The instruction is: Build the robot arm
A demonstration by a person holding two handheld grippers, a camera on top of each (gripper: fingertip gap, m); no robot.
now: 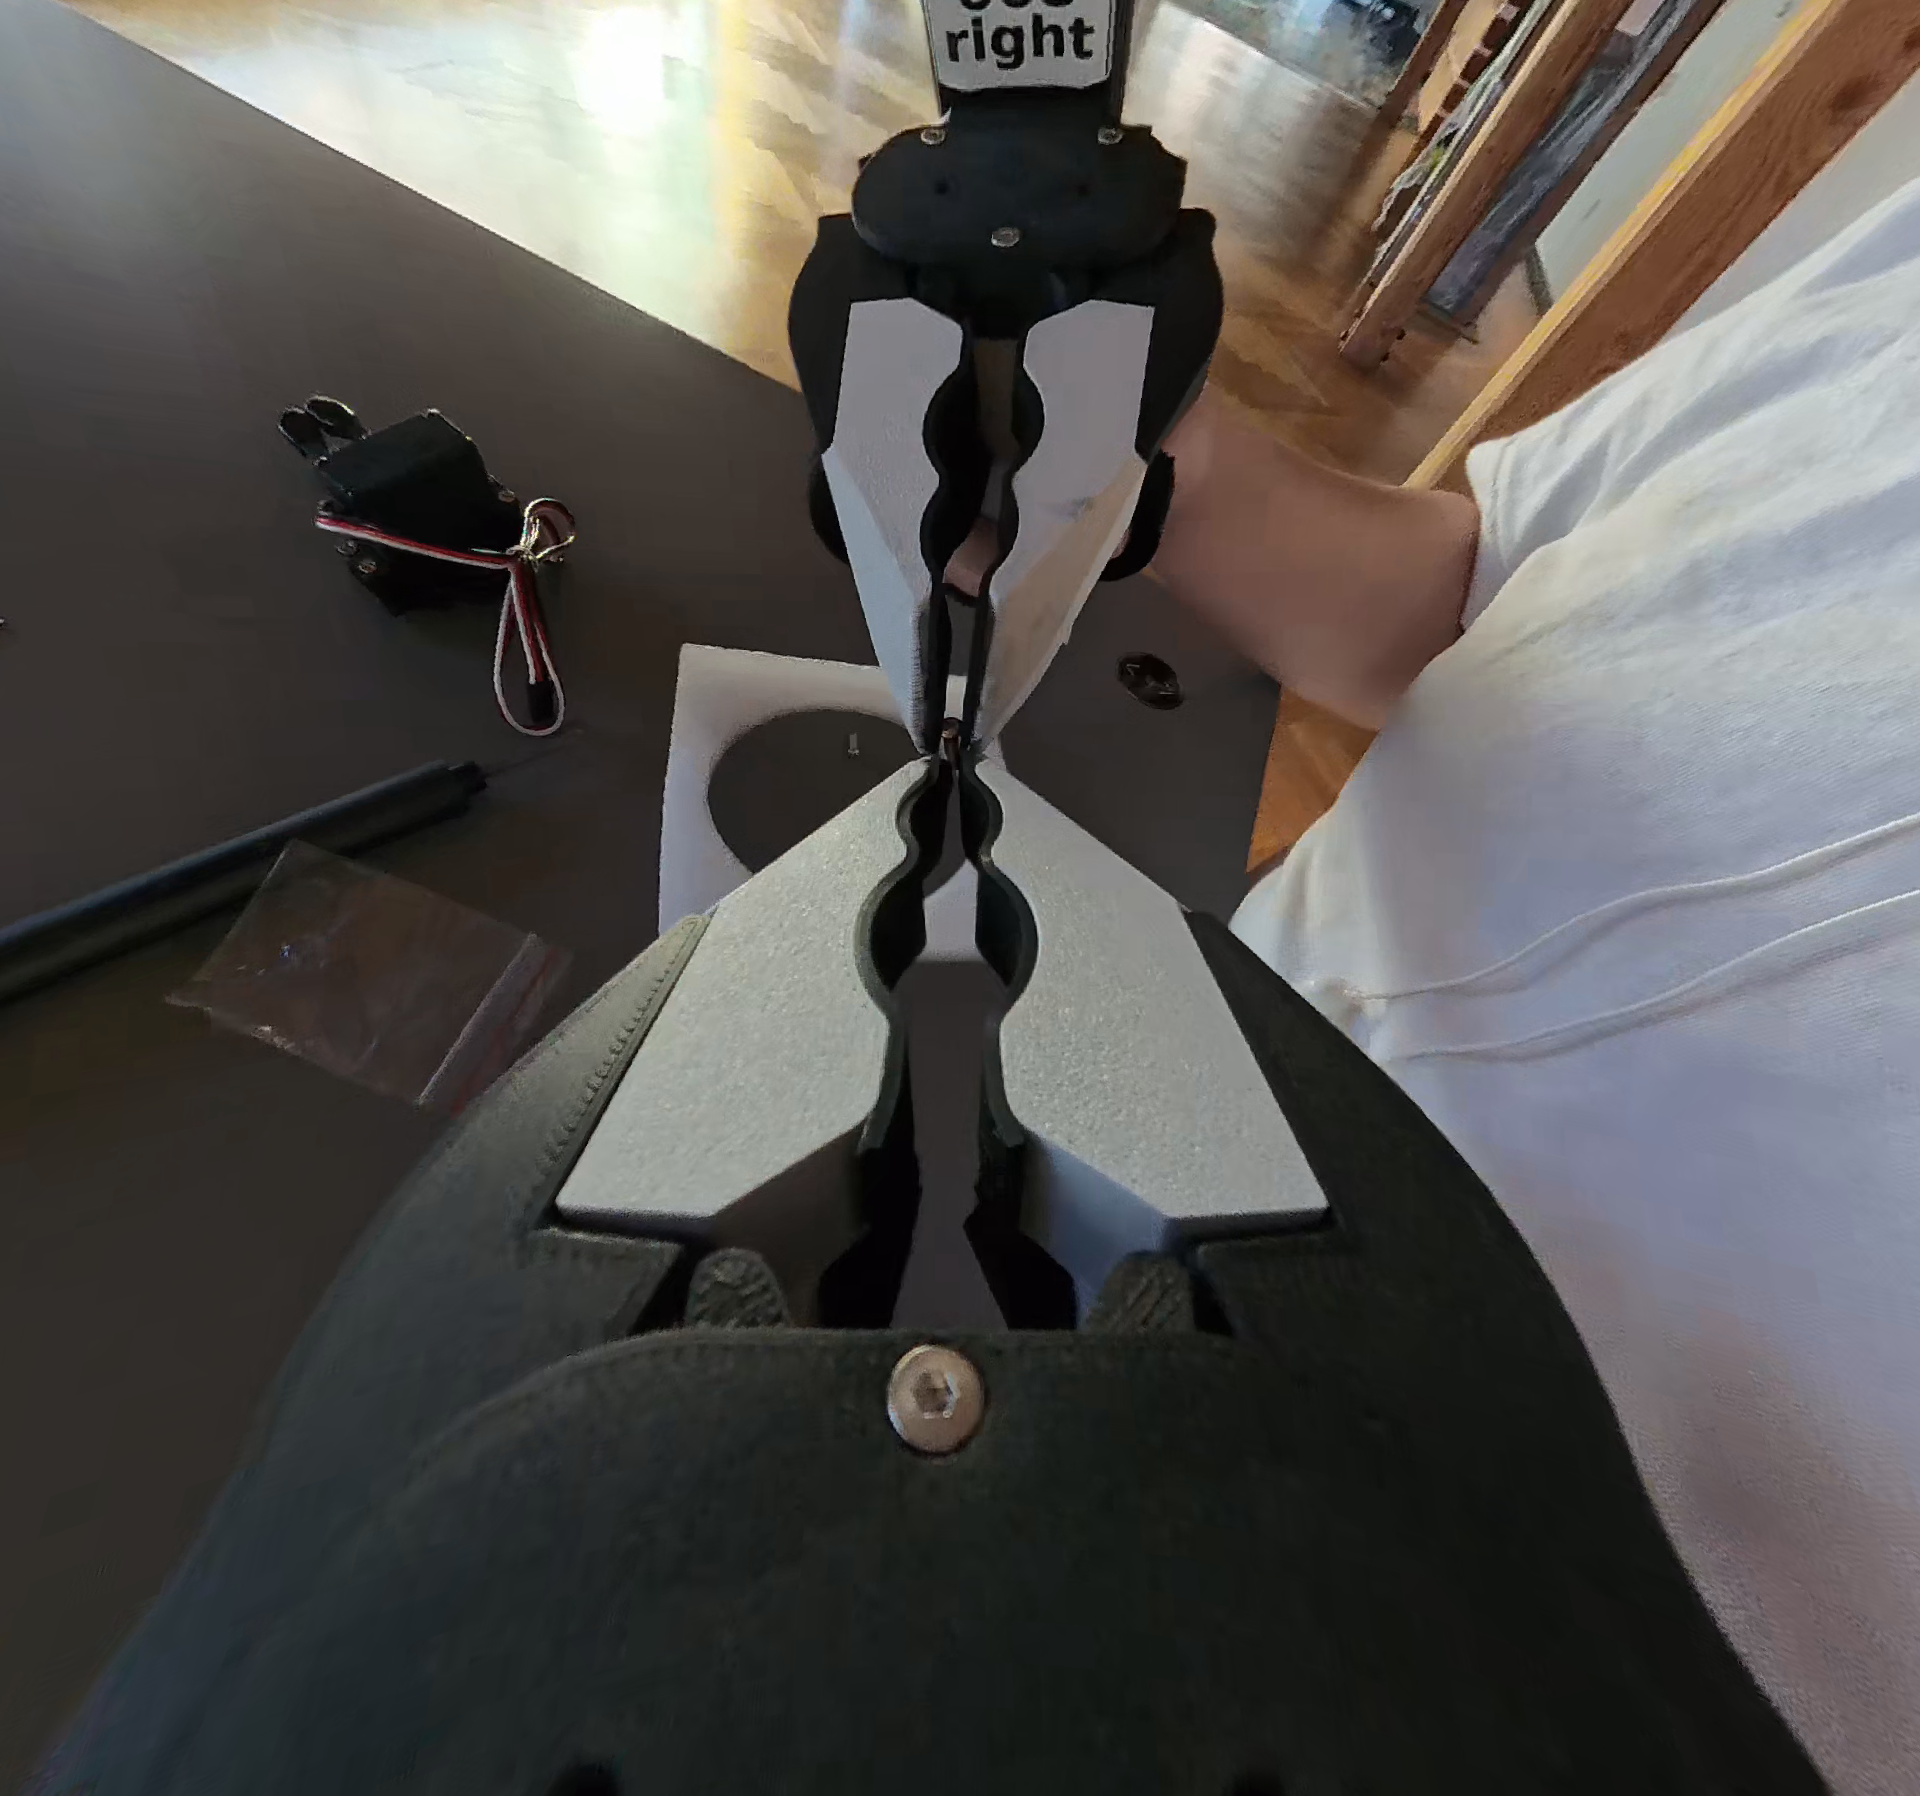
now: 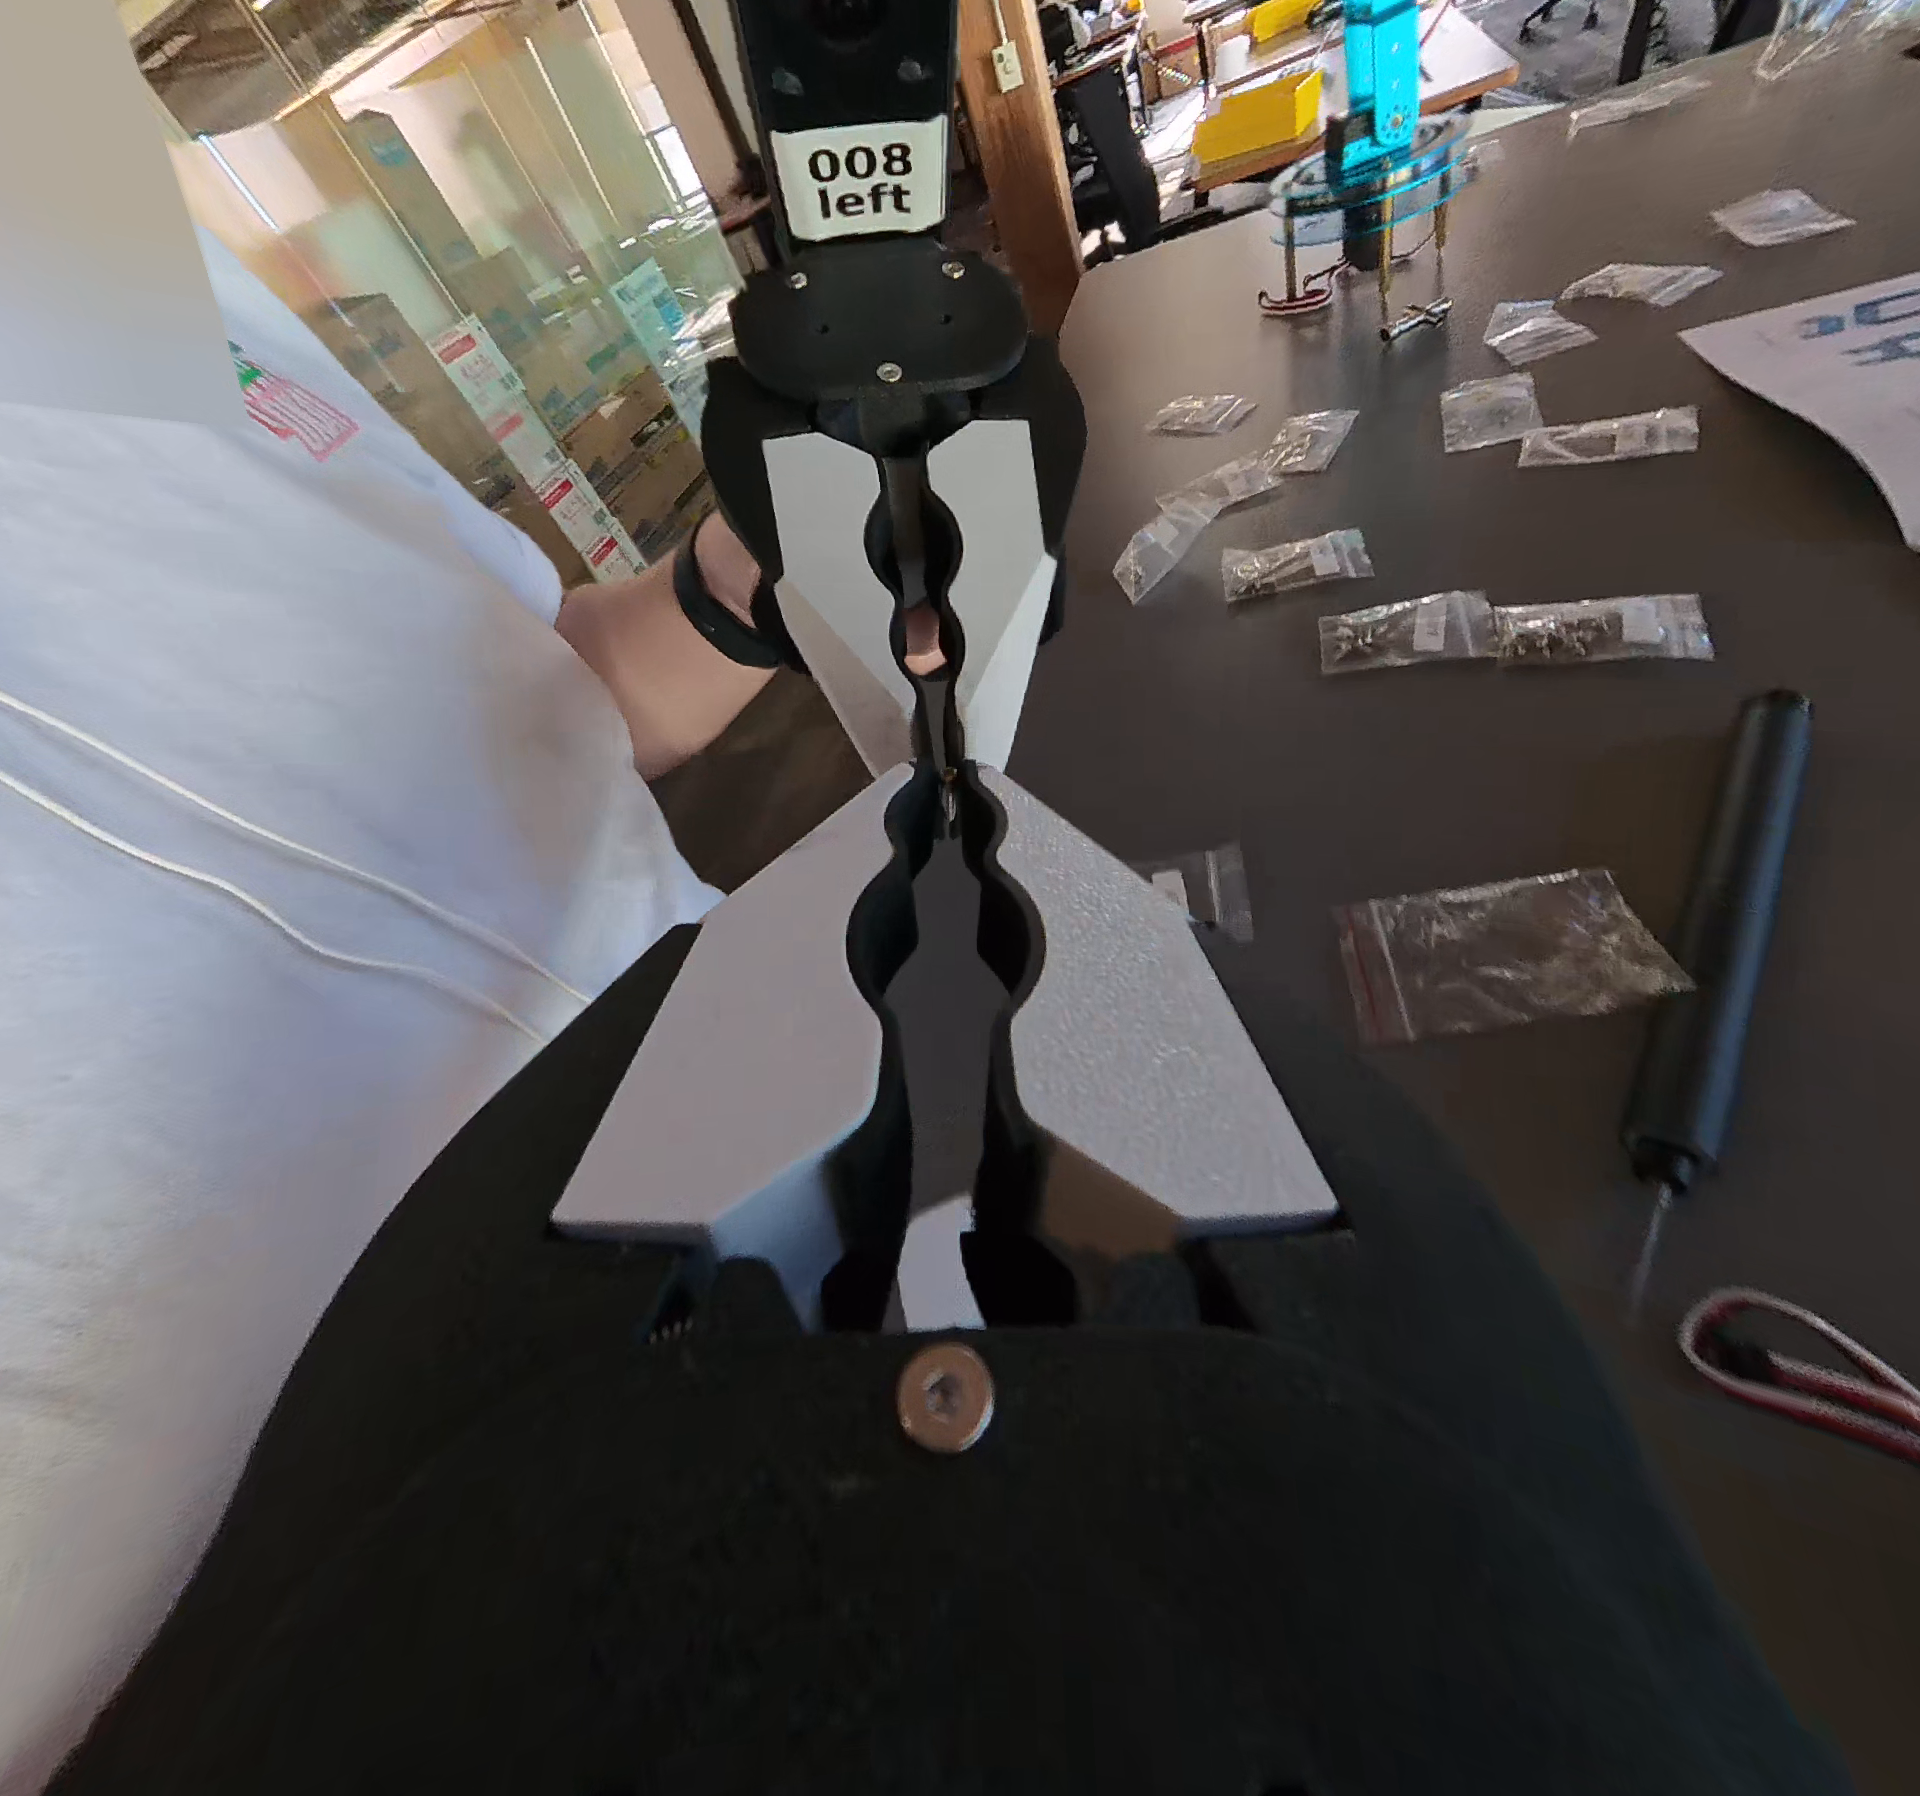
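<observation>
1. My left gripper points tip to tip at my right gripper, both held above the dark matte table. Each has grainy grey wedge fingers with wavy black inner edges set in a black printed body.
2. Both are clenched on one tiny metal screw, a thin shiny pin pinched right where the two sets of tips meet. In the left view it shows only as a small glint between the tips.
3. Just below the meeting tips lies a white foam block with a round hole cut through it; a second small screw lies inside the hole.
4. Left of the foam block lies a black boxy servo motor trailing a looped red, white and black wire.
5. Nearer me than the motor lie a slim black screwdriver and a flat clear plastic bag, crinkled and glossy, with a red strip.
6. In the right view, many small clear bags of hardware are scattered on the table beyond the screwdriver.
7. Well beyond those bags stands a shiny blue metal assembly on a round clear plate with brass legs.
8. The person holding the grippers wears a white shirt.
</observation>
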